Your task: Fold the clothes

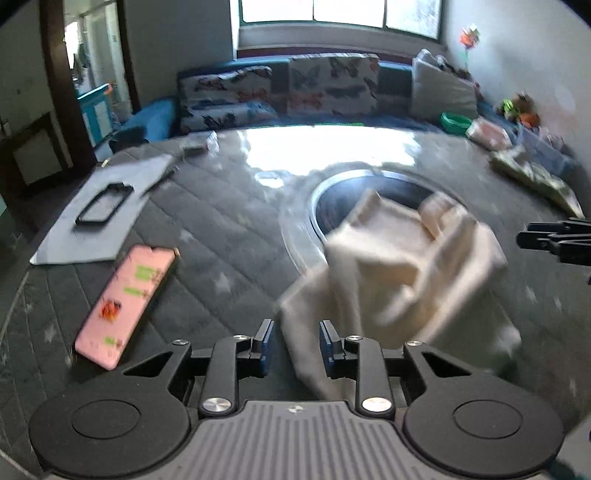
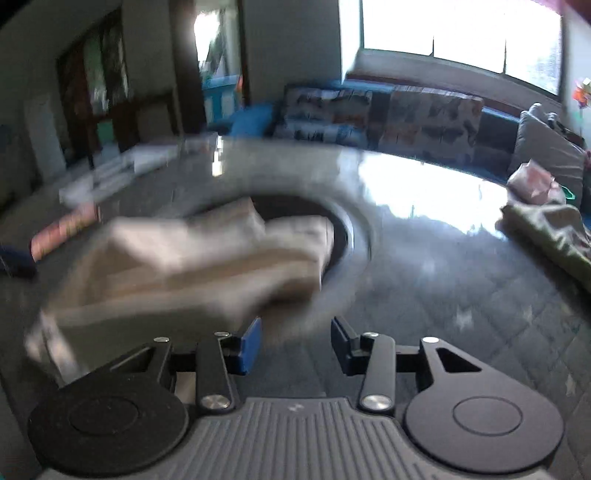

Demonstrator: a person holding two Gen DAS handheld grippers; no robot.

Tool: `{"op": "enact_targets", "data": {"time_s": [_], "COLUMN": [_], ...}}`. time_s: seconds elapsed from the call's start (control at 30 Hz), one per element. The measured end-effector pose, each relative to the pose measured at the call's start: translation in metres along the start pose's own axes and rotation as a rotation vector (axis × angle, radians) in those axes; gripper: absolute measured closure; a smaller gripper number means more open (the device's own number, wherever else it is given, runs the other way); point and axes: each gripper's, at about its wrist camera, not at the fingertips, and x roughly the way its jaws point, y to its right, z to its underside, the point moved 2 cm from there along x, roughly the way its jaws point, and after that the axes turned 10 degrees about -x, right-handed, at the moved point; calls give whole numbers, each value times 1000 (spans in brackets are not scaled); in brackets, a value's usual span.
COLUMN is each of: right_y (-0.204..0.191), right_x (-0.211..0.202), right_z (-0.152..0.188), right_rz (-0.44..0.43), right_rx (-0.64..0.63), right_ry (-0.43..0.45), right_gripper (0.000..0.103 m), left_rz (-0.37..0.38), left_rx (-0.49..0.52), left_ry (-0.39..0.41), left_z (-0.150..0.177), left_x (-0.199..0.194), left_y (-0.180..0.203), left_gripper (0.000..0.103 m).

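The left wrist view is looking forward from just behind the left gripper (image 1: 296, 345), low over the table (image 1: 229, 229), facing the far sofa (image 1: 280, 92) and window (image 1: 340, 11). The right wrist view is sitting just behind the right gripper (image 2: 295, 345), equally low, facing the same way but angled slightly leftward. Both are sharing the cloth (image 1: 402, 273), close ahead, the round inset (image 1: 332, 192), sofa and window.
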Motion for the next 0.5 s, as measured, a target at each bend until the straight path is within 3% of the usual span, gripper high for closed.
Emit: {"op": "enact_targets", "data": {"time_s": [0.13,0.2,0.4,0.5], "right_y": [-6,-16,-32,-31], "right_x": [7,28,97,102], "right_z": [-37,-54,-61,-47], "right_rz": [-37,-62,-116,-62], "right_rx": [6,-42,-93,-128], "right_ry": [72,65,-51,-123], "right_gripper": [60,60,60,61], "left_rz": [7,21,64,85], "left_rx": [-36,-37,-86,-122], "left_ry": [24,19,-40,-80], "left_z": [-34,-48,-76,-86], "left_x": [32,53,113,141], "left_y": [1,8,10,6], "left_gripper": [76,75,75,74]}}
